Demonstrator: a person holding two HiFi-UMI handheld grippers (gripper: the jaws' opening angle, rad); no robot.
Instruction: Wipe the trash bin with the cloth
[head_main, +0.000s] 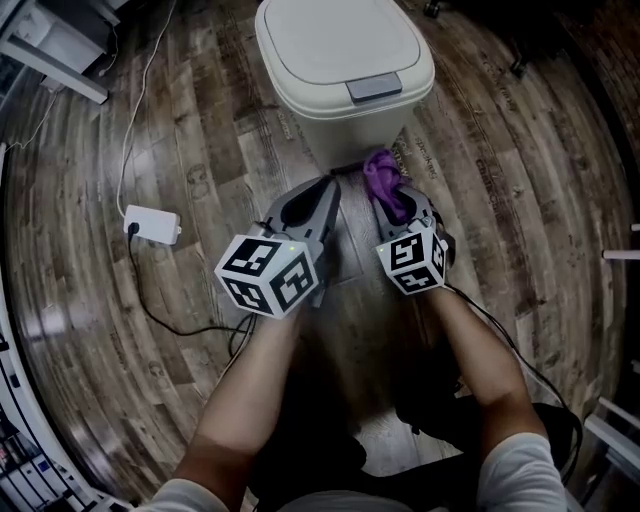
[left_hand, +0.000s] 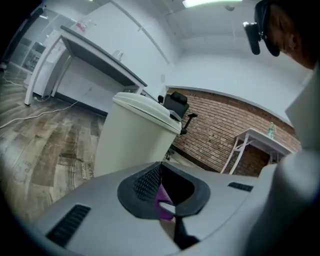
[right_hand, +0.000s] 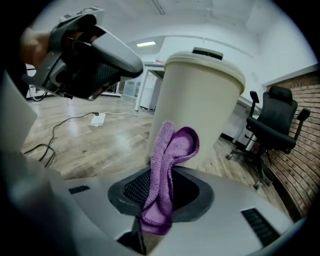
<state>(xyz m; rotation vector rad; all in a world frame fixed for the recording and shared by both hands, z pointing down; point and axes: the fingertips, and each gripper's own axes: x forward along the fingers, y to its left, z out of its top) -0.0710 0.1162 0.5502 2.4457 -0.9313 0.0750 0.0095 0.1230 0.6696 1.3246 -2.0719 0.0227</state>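
The right gripper (right_hand: 164, 189), clamped on the purple terry cloth (right_hand: 172, 150), holds it just before the cream plastic trash bin (head_main: 340, 60), the left gripper (head_main: 328, 192) closed and apparently empty alongside, so wiping seems barely begun.

Trash bin (head_main: 345, 75) stands on the floor (head_main: 520, 200), straight ahead of both grippers. Cloth (head_main: 384, 182) sits between the right gripper's (head_main: 402, 205) fingers, sticking up just before the bin's front wall. Left gripper (head_main: 328, 192) lies beside it, to its left. Power box (head_main: 152, 224) lies on the floor well to the left. Office chair (right_hand: 276, 122) stands behind the bin, to the right.
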